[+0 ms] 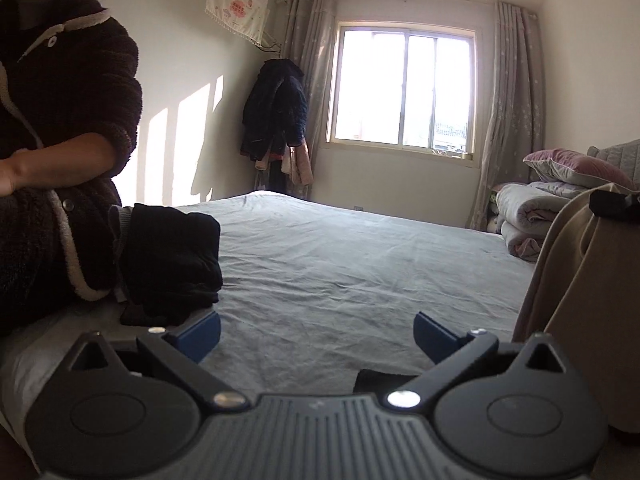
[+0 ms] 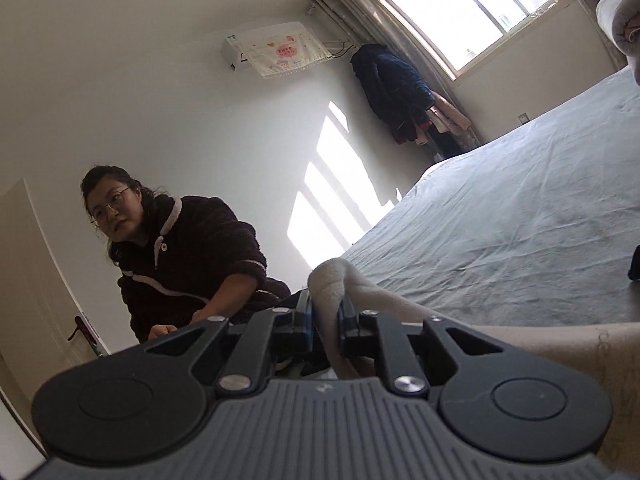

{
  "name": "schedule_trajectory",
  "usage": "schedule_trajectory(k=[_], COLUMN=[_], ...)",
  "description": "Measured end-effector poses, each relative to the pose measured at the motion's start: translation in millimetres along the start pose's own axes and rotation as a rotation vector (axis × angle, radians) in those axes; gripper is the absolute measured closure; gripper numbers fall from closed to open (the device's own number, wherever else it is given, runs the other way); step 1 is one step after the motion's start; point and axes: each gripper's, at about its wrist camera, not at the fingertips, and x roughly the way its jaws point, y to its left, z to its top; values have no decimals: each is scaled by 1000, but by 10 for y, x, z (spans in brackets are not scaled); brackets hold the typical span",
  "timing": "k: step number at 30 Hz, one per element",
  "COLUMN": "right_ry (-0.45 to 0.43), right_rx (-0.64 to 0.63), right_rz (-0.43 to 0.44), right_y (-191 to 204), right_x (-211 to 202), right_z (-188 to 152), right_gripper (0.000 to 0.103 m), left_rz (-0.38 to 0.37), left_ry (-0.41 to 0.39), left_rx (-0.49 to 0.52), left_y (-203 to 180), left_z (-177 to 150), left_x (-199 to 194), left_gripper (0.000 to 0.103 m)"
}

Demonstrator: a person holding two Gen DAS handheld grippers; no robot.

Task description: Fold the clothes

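My left gripper point(image 1: 316, 338) is open, low over the grey bed sheet point(image 1: 360, 264), with nothing between its blue fingertips point(image 1: 202, 334). A folded stack of dark clothes point(image 1: 172, 264) lies just beyond its left finger. A beige garment point(image 1: 580, 300) hangs lifted at the right edge of the left wrist view, held from above by the other gripper. In the right wrist view my right gripper point(image 2: 325, 320) is shut on a bunched fold of that cream fleecy garment point(image 2: 332, 276), which trails down to the right over the sheet point(image 2: 520, 220).
A person in a dark fleece jacket point(image 1: 52, 128) sits at the bed's left edge, also visible as the seated person point(image 2: 188, 252) in the right wrist view. Rolled quilts and a pillow point(image 1: 560, 196) sit at the far right. Coats point(image 1: 276, 112) hang beside the window.
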Motion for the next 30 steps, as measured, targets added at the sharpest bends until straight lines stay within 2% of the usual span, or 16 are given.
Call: schedule_trajectory(k=[3, 5, 8, 11, 12, 13, 14, 15, 16, 18, 20, 24, 26, 28, 30], right_ry=[57, 137, 126, 114, 110, 106, 102, 98, 35, -49, -72, -50, -35, -19, 28], right_rx=[-11, -7, -52, -97, -112, -127, -142, -157, -135, -122, -71, 179, 267, 355, 315], right_rz=[100, 150, 71, -9, -36, -63, -89, -116, -164, -281, -452, -599, -589, -579, -575], right_y=[236, 323, 251, 179, 155, 131, 106, 82, -57, -323, -661, -1418, -1629, -1838, -1863], right_x=[453, 799, 670, 539, 496, 452, 408, 365, 107, -383, -858, -1581, -1661, -1739, -1636], right_z=[-87, -195, -212, -229, -234, -240, -245, -251, -157, 0, 99, -29, -149, -270, -285], right_gripper=[88, 83, 81, 81, 79, 70, 50, 40, 25, 22, 20, 20, 20, 20, 20], left_rz=[100, 166, 238, 241, 219, 191, 162, 128, 96, -2, -118, -344, -435, -490, -553], left_ry=[-57, -89, -91, -63, -53, -47, -43, -41, -39, -30, -12, 27, 42, 53, 30], left_rx=[-12, -18, 2, 54, 73, 91, 107, 127, 141, 160, 152, 133, 155, 192, 243], left_y=[269, 451, 608, 590, 556, 499, 439, 362, 294, 126, -65, -492, -722, -951, -1169], left_z=[17, 25, 10, -5, -11, -13, -14, -11, -3, 25, 58, 81, 43, -21, -114], left_x=[-137, -206, -228, -182, -173, -169, -166, -163, -161, -148, -121, -50, -17, 2, -37], left_gripper=[0, 0, 0, 0, 0, 0, 0, 0, 0, 0, 0, 0, 0, 0, 0])
